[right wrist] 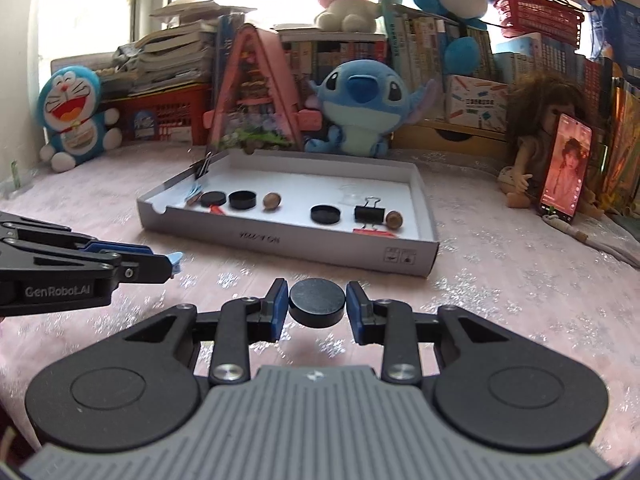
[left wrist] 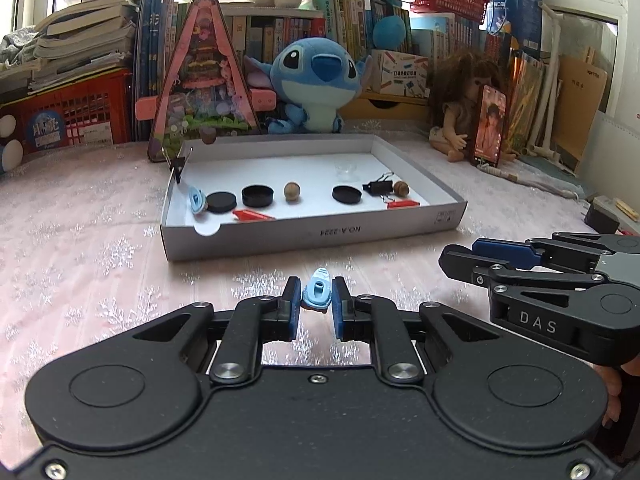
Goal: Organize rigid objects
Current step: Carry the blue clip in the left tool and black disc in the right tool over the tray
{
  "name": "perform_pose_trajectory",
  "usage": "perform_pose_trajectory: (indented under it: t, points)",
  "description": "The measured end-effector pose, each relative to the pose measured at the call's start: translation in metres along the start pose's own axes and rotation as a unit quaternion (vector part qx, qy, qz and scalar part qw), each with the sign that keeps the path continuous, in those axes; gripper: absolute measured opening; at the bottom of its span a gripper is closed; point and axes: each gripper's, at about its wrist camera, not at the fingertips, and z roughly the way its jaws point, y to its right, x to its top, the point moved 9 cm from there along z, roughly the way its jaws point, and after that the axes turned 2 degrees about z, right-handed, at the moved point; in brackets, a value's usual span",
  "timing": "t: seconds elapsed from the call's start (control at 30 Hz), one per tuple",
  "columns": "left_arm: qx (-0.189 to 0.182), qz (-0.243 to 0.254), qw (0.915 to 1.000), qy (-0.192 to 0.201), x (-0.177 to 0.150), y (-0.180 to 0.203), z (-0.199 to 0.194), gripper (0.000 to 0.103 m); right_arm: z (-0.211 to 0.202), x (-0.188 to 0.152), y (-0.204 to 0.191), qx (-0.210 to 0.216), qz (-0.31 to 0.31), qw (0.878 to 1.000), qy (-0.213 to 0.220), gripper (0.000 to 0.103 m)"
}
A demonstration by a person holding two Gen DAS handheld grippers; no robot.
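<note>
Between my left claw [left wrist: 316, 294] pads sits a small blue clip [left wrist: 318, 293], clamped above the worktop [left wrist: 100, 248]; my right claw [right wrist: 317, 303] grips a black disc [right wrist: 317, 302]. Beyond, the tray [left wrist: 312, 236] label reads upside down, partly legible: "NO.A-2334".

Toys and books behind the work area

A blue plush toy [left wrist: 316, 76] is seated against rows of books [left wrist: 280, 36], beside a pink triangular toy house [left wrist: 204, 80]. A doll [right wrist: 536, 136] is propped at the right with a lit phone [right wrist: 564, 168] leaned on it. A red crate [left wrist: 80, 112] is stacked with papers, and a blue-and-white cat plush [right wrist: 74, 120] is seen at far left.
</note>
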Motion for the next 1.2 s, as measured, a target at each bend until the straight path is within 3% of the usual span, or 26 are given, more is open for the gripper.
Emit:
perform_pose_trajectory:
  t: [0.77,0.93,1.0,1.2]
  points:
    - [0.007,-0.007,0.9999,0.008,0.017,-0.002,0.008,0.015,0.005,0.002,0.016,-0.018,0.027,0.999,0.005,0.04]
    - [0.006,-0.004,1.0,-0.001,0.008,-0.003,0.009,0.015,0.005,-0.017,0.017,-0.017,0.027,0.999,-0.01,0.047]
    - [0.007,-0.004,1.0,-0.003,0.005,-0.002,0.01,0.015,0.006,-0.021,0.017,-0.018,0.027,0.999,-0.015,0.054]
    - [0.006,-0.003,0.9999,-0.009,0.0,0.0,0.013,0.015,0.015,-0.023,0.016,-0.023,0.029,0.999,-0.026,0.059]
